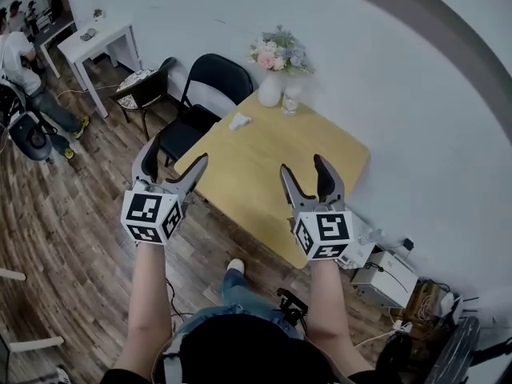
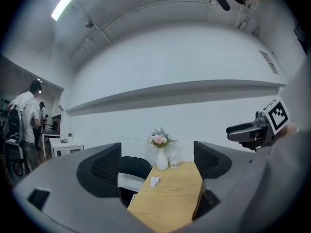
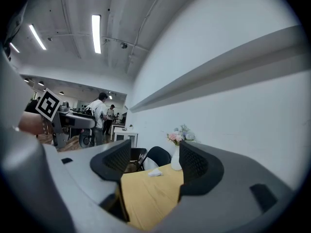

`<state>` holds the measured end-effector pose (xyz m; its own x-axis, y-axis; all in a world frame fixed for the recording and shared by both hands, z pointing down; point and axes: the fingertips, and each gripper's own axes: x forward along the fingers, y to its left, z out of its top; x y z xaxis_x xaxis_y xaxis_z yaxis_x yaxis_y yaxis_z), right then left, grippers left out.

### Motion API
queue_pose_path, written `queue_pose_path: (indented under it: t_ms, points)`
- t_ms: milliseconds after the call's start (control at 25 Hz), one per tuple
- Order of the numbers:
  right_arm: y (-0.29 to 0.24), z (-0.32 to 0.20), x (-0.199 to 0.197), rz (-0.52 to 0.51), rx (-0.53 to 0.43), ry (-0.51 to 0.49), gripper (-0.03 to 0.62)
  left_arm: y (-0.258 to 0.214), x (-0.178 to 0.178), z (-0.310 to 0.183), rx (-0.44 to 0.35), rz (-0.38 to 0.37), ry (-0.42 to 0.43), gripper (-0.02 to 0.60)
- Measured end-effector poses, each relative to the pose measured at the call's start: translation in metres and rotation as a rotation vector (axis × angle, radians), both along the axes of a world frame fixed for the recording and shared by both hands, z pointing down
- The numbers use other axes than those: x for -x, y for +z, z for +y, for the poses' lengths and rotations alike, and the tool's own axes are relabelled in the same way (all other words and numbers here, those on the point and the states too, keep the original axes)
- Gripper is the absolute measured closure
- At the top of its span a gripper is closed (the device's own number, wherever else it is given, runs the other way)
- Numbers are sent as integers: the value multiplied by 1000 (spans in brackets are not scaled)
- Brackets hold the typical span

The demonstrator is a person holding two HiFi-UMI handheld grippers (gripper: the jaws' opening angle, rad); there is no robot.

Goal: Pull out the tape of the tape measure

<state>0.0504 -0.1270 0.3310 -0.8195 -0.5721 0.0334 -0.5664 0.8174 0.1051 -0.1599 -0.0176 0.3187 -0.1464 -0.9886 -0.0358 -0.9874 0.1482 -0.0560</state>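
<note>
No tape measure shows in any view. Both grippers are held in the air over the near edge of a yellow wooden table point(image 1: 256, 178). My left gripper point(image 1: 172, 157) is open and holds nothing; in its own view the left gripper point(image 2: 156, 165) has its jaws spread wide, framing the table point(image 2: 170, 200). My right gripper point(image 1: 304, 166) is also open and holds nothing, and the right gripper point(image 3: 155, 161) looks along the table point(image 3: 146, 193). Each gripper appears in the other's view: the right gripper point(image 2: 255, 130), the left gripper point(image 3: 63, 120).
At the table's far end stand a white vase of flowers point(image 1: 270, 90) and a small glass point(image 1: 290, 101); a crumpled white tissue point(image 1: 239, 121) lies near them. Two black chairs point(image 1: 210, 82) stand left of the table. White boxes and cables point(image 1: 384, 274) lie on the floor at right. People are at far left.
</note>
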Motion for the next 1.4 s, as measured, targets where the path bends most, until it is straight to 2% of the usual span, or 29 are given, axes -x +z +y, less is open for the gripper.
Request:
queue_pose_path:
  t_ms: [200, 400, 680, 1080, 1400]
  points:
    - [11, -58, 11, -15, 41, 55, 276, 11, 15, -66, 45, -8, 56, 110]
    - [22, -97, 19, -18, 73, 87, 276, 28, 20, -110, 90, -10, 98, 110]
    - [42, -113, 15, -14, 103, 125, 276, 53, 14, -144, 152, -31, 166, 110]
    - [69, -140, 23, 18, 144, 214, 276, 95, 25, -200, 221, 5, 282, 110]
    - [86, -175, 50, 64, 177, 292, 276, 149, 51, -262, 356, 15, 381, 114]
